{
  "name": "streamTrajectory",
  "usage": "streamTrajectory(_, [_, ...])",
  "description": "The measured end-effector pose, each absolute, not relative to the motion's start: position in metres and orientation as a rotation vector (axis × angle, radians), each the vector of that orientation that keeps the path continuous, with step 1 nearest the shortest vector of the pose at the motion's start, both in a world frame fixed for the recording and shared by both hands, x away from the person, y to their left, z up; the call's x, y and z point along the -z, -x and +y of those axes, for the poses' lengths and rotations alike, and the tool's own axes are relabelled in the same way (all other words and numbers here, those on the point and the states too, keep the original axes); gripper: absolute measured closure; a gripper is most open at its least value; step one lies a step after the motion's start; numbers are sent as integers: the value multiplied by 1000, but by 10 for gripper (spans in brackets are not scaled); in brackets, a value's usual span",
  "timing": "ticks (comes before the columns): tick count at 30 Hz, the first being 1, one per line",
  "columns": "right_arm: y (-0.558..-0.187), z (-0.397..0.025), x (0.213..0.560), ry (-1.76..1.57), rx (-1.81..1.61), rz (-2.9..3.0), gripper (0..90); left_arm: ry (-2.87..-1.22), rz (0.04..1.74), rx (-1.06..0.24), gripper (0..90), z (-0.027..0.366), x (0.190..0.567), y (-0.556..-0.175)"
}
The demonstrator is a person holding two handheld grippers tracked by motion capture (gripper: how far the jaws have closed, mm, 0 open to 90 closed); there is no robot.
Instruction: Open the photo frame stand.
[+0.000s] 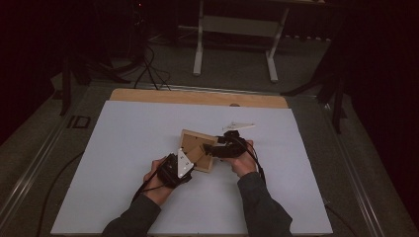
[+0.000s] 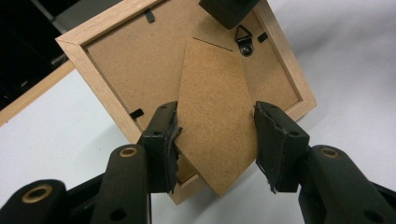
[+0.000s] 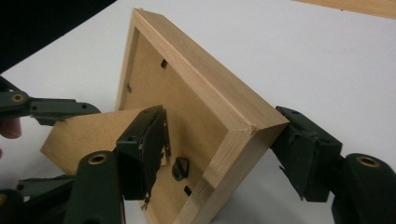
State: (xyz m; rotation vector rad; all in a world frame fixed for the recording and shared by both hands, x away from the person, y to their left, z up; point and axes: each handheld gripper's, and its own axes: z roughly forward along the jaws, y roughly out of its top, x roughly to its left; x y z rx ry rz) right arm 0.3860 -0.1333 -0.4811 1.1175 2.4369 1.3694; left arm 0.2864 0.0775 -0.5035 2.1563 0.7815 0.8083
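Note:
A light wooden picture frame lies back-up near the middle of the white sheet, its near-right side lifted. Its brown fibreboard stand swings out from the backboard. My left gripper is shut on the stand, one jaw on each side edge. In the right gripper view, my right gripper is shut on the frame at a corner, one jaw on the backboard and the other on the outer wood. A small metal hanger sits near that corner. From above, both grippers meet at the frame's near-right edge.
The white sheet covers the table, with a wooden strip bare along the far edge. Beyond the table stand white desk legs, and cables lie on the dark floor. Open sheet lies to the left and right of the hands.

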Motion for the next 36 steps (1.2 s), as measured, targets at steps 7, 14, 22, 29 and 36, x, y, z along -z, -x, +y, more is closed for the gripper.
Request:
streamTrajectory(7, [-383, -136, 478, -1095, -1374, 2438, 439, -2179, 812, -724, 520, 84, 506, -293])
streamTrajectory(14, [-381, -137, 477, -1078, -1361, 2435, 469, -2151, 861, -517, 495, 96, 506, -301])
streamTrajectory(22, [-378, -136, 476, -1051, -1331, 2435, 474, -2131, 879, -440, 497, 99, 505, -303])
streamTrajectory(29, [-375, -136, 473, -1025, -1331, 2435, 499, -2087, 897, -357, 566, 105, 502, -305])
streamTrajectory(36, [-373, -137, 472, -1022, -1357, 2433, 507, -2083, 900, -324, 599, 106, 502, -305])
